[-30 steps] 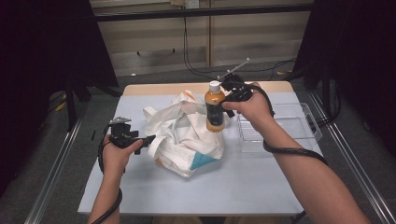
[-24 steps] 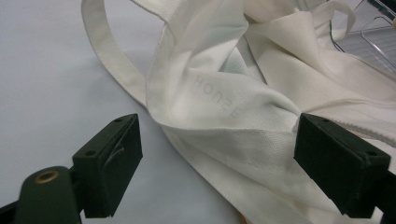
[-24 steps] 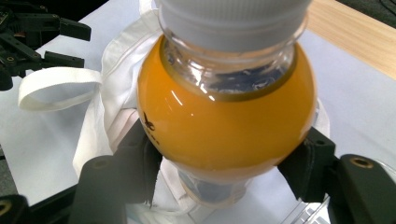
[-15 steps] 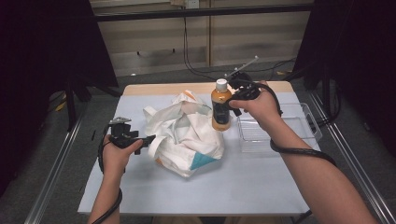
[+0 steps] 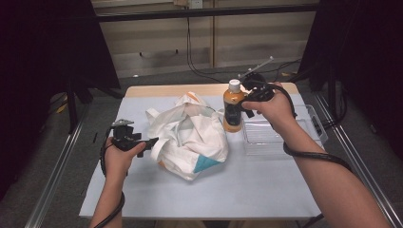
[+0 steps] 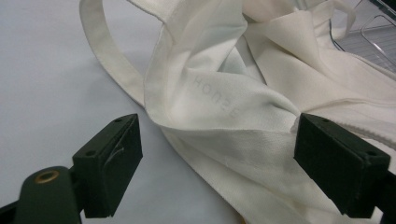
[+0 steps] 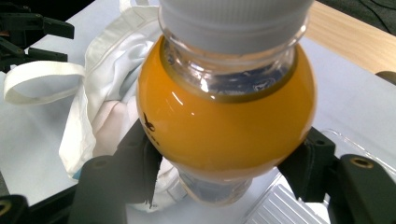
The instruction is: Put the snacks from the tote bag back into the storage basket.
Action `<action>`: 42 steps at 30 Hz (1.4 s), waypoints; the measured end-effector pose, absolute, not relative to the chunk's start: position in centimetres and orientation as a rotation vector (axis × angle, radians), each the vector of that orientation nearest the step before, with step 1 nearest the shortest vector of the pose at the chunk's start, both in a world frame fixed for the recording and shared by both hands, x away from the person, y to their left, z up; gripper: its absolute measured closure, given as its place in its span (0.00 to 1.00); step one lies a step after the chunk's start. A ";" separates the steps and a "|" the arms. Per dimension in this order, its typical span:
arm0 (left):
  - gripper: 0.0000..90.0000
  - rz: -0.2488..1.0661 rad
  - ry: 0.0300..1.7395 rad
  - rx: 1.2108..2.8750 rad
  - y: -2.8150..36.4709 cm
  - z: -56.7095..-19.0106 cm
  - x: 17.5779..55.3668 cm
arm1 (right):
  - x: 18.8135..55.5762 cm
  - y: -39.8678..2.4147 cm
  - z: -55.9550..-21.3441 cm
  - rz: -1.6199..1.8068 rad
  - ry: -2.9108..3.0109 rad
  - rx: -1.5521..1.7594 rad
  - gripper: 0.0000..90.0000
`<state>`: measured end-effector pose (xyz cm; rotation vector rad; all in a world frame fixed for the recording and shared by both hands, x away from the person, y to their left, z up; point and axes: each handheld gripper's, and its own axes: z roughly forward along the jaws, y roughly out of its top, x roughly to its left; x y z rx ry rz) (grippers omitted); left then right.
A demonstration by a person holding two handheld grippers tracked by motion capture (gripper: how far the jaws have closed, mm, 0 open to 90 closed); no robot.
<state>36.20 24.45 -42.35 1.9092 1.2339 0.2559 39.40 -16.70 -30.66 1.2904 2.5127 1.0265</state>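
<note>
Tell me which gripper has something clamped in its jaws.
The right gripper: its jaws clamp the orange bottle. The left gripper stands open around the white bag.

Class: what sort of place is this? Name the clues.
Probably a recording lab or test booth, not a home: black curtains flank a metal-framed table, loose cables trail along the floor, and both hands hold grippers.

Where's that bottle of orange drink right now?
In the high view the orange bottle stands upright right of centre, clamped in the right gripper, between the white cloth bag and the clear tray.
</note>
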 end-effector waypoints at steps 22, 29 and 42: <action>0.16 0.263 1.226 1.928 24.4 -42.3 36.3 | 38.8 -19.9 -31.2 0.986 2.464 1.344 0.41; 0.16 0.263 1.233 1.923 24.3 -42.3 36.3 | 38.6 -20.5 -31.3 0.981 2.454 1.358 0.41; 0.15 0.281 1.232 1.925 24.6 -42.1 36.3 | 38.2 -22.0 -31.3 0.975 2.420 1.382 0.41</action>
